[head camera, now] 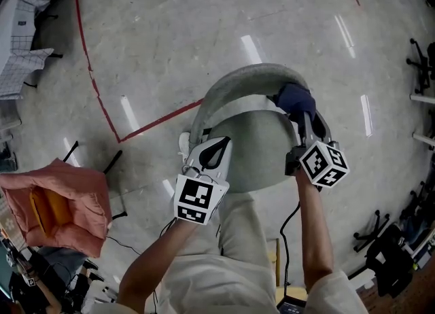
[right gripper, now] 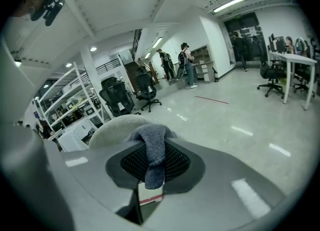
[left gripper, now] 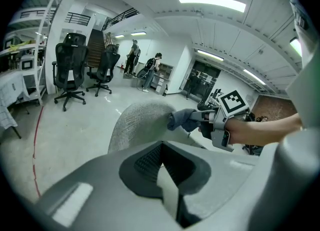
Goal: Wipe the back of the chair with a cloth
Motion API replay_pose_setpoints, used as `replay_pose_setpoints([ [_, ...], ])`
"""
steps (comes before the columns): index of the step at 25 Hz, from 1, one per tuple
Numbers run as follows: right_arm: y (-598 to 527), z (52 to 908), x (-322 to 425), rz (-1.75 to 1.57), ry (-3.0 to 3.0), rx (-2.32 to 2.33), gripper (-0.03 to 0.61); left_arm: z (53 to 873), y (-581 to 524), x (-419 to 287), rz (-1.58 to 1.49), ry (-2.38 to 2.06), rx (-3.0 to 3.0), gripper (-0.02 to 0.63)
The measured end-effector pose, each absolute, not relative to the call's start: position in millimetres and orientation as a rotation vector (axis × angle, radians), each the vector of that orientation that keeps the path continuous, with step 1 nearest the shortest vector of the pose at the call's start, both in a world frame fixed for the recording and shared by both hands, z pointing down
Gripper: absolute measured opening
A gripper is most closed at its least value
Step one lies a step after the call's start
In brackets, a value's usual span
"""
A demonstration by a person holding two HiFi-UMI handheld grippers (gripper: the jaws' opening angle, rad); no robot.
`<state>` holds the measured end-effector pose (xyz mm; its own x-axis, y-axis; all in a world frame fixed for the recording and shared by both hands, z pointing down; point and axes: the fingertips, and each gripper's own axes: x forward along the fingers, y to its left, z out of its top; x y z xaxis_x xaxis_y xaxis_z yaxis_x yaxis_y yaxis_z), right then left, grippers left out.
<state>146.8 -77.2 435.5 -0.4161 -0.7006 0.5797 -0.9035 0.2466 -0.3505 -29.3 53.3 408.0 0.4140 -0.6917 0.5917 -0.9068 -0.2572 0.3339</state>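
The right gripper (head camera: pixel 302 119) is clamped on a dark blue cloth (head camera: pixel 295 99), which is pressed against the top edge of the grey chair back (head camera: pixel 238 78) on its right side. The right gripper view shows the cloth pinched between the 2 jaws. The left gripper (head camera: pixel 217 148) has its jaws closed together with nothing between them and is positioned at the left end of the chair back, above the edge of the round seat (head camera: pixel 262 156); contact with the chair cannot be confirmed.
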Motion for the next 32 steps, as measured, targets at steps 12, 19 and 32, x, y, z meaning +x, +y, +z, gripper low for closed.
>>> replay_pose_setpoints([
  [12, -20, 427, 86, 0.826, -2.35, 1.207, 0.079, 414, 75, -41, 0.448, -1.32, 2.052, 0.002],
  [19, 9, 451, 44, 0.872, -2.308, 1.127, 0.08, 416, 86, -59, 0.462, -1.325, 2.043, 0.002],
  [32, 33, 484, -33, 0.972, -2.24, 0.99, 0.08, 423, 100, -93, 0.464, -1.37, 1.987, 0.002],
])
